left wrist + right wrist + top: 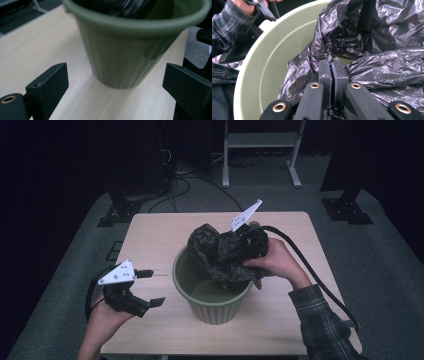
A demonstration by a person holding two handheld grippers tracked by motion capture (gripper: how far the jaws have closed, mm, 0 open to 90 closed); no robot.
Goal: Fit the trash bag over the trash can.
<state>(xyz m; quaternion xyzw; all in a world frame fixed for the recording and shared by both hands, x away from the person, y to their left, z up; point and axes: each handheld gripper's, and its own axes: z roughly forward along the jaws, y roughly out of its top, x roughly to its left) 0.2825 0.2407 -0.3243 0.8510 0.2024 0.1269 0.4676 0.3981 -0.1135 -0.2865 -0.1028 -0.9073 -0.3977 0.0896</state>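
Lining the ribbed green plastic bin point(212, 292) mid-desk point(150, 240): spread the crumpled black plastic bag point(222, 252), bunched over the far rim, evenly before pushing down. Right hand-held gripper point(332, 71) clenched on a bag fold, angled into the bin. Left hand-held gripper point(150, 287) released, jaws wide, level beside the bin.

Green bin point(212, 307), black bag point(220, 252), plaid sleeve point(320, 320).
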